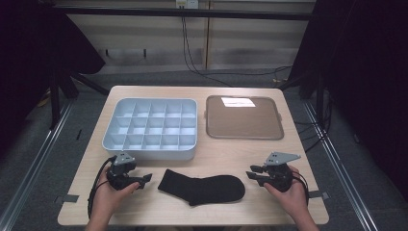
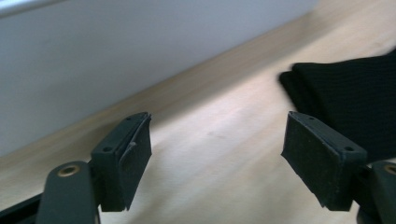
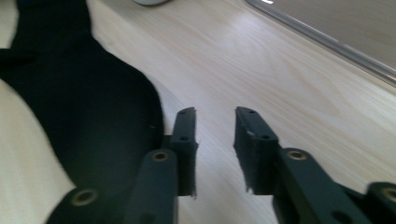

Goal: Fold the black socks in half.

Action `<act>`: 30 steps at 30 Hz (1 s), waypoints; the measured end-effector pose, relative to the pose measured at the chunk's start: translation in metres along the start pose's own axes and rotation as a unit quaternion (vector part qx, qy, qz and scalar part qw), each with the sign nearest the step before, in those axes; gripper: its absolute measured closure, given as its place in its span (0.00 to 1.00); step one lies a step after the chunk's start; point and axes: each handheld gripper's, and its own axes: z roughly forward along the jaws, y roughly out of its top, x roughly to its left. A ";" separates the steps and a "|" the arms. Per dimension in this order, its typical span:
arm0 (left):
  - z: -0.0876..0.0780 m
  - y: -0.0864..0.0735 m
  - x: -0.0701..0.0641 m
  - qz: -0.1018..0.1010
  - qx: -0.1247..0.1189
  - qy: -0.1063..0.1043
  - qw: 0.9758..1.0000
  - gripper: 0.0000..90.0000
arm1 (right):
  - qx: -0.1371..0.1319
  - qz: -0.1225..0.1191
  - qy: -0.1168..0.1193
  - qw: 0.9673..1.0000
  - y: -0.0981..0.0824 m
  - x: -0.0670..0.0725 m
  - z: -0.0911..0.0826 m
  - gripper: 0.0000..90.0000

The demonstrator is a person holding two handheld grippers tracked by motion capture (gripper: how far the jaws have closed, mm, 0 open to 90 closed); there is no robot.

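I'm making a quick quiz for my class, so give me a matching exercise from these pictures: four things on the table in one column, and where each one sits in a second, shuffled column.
Things:
1. sock
2. divided tray
3. brown mat
4. left gripper

Places:
A. far right part of the table
B. far left part of the table
C. near edge, in the middle
D. near edge, just left of the sock's cuff

Pairs: 1-C, 2-B, 3-A, 4-D

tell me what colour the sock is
Plain black sock, clearest in the high view.
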 end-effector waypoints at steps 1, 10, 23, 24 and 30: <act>-0.001 0.002 -0.003 0.000 0.005 -0.004 1.000 0.27 | -0.002 -0.002 0.006 1.000 0.002 0.002 -0.001 0.85; 0.002 0.012 -0.022 0.001 0.028 -0.028 0.999 0.29 | 0.024 -0.054 0.063 0.996 0.015 0.029 0.008 1.00; 0.004 0.021 -0.039 0.001 0.042 -0.059 0.997 0.30 | 0.081 -0.091 0.099 0.988 0.012 0.047 0.035 1.00; 0.004 0.021 -0.040 0.002 0.044 -0.063 0.997 0.30 | 0.081 -0.091 0.099 0.988 0.012 0.047 0.035 1.00; 0.009 0.021 -0.048 0.004 0.049 -0.067 0.997 0.31 | 0.099 -0.090 0.097 0.986 0.007 0.043 0.038 1.00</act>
